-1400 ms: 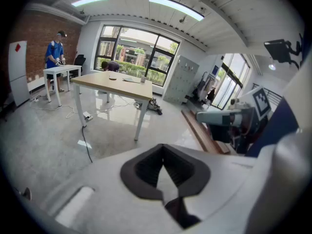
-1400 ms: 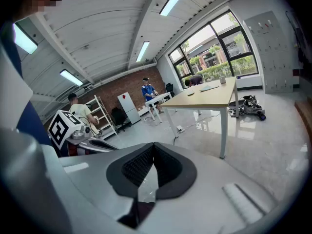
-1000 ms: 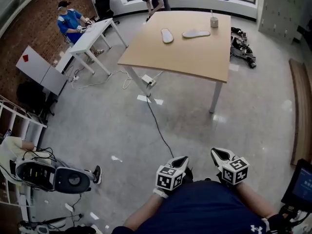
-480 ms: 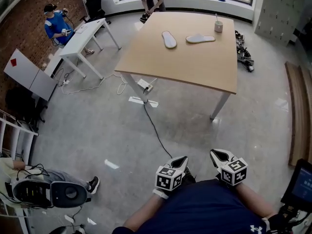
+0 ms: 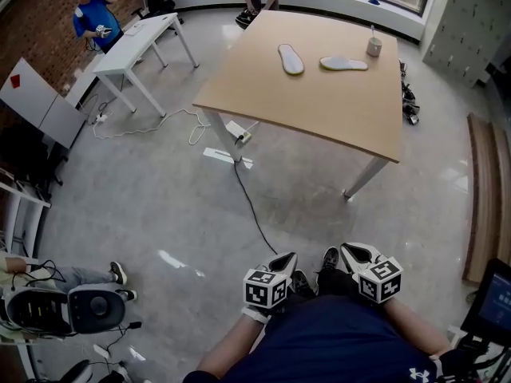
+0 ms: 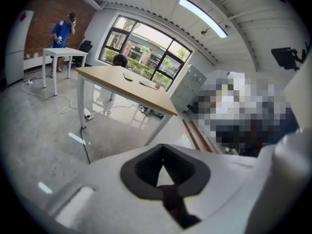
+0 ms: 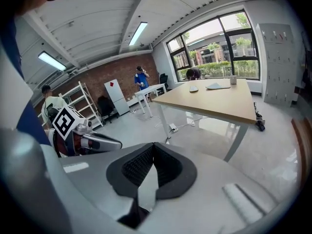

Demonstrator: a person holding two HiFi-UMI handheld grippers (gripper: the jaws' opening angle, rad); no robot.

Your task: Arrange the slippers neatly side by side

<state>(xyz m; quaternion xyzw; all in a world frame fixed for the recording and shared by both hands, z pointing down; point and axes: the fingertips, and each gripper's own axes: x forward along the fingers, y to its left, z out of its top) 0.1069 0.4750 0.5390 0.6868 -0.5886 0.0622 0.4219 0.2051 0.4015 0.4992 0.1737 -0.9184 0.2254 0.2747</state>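
Two pale slippers lie soles-up on a wooden table (image 5: pixel 319 94) far ahead: one slipper (image 5: pixel 291 58) points away from me, the other slipper (image 5: pixel 344 63) lies crosswise to its right. They are apart and not parallel. My left gripper (image 5: pixel 287 258) and right gripper (image 5: pixel 346 250) hang close to my body above the floor, both shut and empty. In the right gripper view the table (image 7: pixel 219 101) and the slippers (image 7: pixel 214 86) are small and distant; the left gripper (image 7: pixel 114 143) shows at left. The left gripper view shows the table (image 6: pixel 122 84) far off.
A grey cup (image 5: pixel 373 46) stands on the table right of the slippers. A black cable (image 5: pixel 247 202) runs across the floor to a power strip (image 5: pixel 239 134). A white desk (image 5: pixel 136 50) and people are at left; a wooden bench (image 5: pixel 479 190) lines the right.
I have moved forward: the table and slippers have shifted nearer and a bit right in the head view. My feet now show between the grippers. Both grippers stay shut.
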